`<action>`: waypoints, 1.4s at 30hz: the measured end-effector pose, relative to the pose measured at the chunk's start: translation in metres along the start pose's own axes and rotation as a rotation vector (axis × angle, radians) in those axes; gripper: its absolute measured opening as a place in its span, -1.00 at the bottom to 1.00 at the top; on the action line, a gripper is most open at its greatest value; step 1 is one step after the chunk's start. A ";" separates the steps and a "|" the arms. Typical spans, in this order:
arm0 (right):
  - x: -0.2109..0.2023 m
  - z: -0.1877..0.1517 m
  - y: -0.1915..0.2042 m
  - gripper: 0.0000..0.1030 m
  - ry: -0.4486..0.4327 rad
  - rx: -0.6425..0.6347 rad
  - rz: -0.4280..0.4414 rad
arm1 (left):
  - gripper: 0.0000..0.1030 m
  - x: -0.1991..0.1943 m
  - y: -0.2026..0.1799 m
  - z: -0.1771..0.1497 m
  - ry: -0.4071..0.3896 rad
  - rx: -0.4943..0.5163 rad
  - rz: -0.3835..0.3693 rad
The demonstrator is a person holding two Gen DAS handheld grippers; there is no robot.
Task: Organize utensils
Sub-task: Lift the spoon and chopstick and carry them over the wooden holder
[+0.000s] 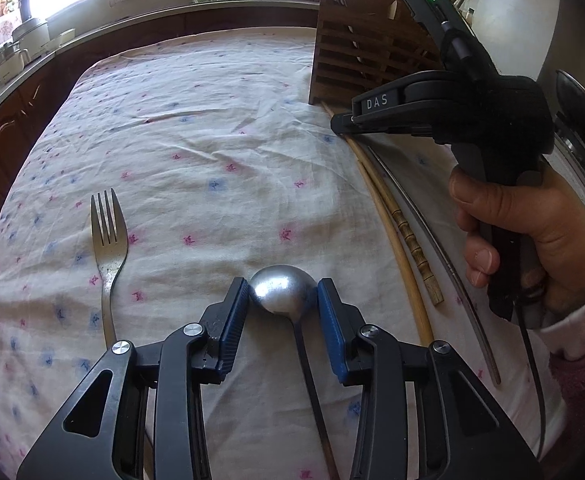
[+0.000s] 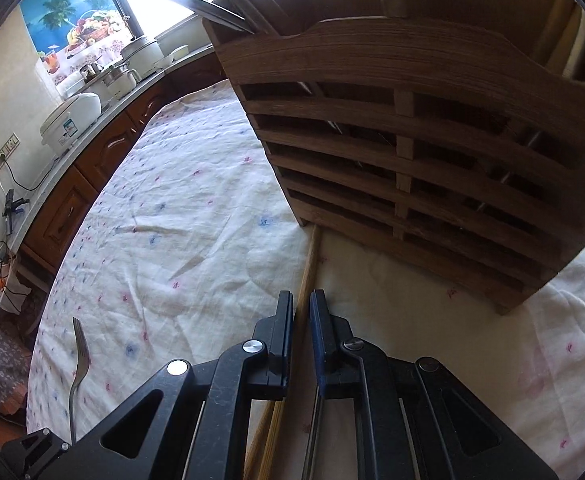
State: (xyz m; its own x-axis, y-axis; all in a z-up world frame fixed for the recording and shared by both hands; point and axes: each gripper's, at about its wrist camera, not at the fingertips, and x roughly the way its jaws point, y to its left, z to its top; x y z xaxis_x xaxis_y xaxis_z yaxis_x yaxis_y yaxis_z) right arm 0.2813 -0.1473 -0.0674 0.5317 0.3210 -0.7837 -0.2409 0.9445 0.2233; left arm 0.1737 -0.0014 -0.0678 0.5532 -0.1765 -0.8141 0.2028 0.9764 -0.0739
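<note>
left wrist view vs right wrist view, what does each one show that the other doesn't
Only the left wrist view shows the spoon between the left gripper pads, the hand holding the right gripper, and a ridged chopstick. Only the right wrist view shows the rice cooker and the right gripper nearly shut around a pale chopstick. Both show the fork, wooden utensil rack and floral tablecloth.

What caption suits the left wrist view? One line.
Left gripper pinches the spoon bowl on a floral cloth, fork alongside.

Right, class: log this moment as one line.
left gripper closed on spoon | right gripper closed on chopstick | fork on tablecloth
</note>
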 end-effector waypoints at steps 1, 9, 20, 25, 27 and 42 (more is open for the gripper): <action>0.001 0.001 0.000 -0.80 -0.001 -0.007 -0.004 | -0.34 -0.001 0.000 -0.001 -0.004 0.000 -0.001; -0.030 -0.012 0.001 -0.87 -0.046 0.009 0.047 | -0.35 -0.013 0.007 -0.003 -0.033 -0.059 -0.052; -0.138 -0.039 -0.015 -0.87 -0.224 0.070 0.156 | -0.36 -0.071 0.015 0.011 -0.170 -0.116 -0.149; -0.172 -0.039 -0.021 -0.87 -0.299 0.098 0.162 | -0.36 -0.093 0.012 0.017 -0.224 -0.115 -0.168; -0.183 -0.040 -0.027 -0.87 -0.321 0.107 0.167 | -0.36 -0.099 0.011 0.018 -0.239 -0.114 -0.170; -0.218 -0.034 -0.035 -0.87 -0.443 0.119 0.171 | -0.36 -0.128 0.004 0.042 -0.335 -0.082 -0.167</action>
State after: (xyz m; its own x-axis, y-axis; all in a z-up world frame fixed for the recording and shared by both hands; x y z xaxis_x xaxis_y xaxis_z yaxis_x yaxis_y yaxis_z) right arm 0.1462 -0.2531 0.0757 0.7934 0.4468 -0.4134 -0.2741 0.8687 0.4127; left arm 0.1379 0.0197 0.0606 0.7546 -0.3512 -0.5542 0.2543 0.9352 -0.2464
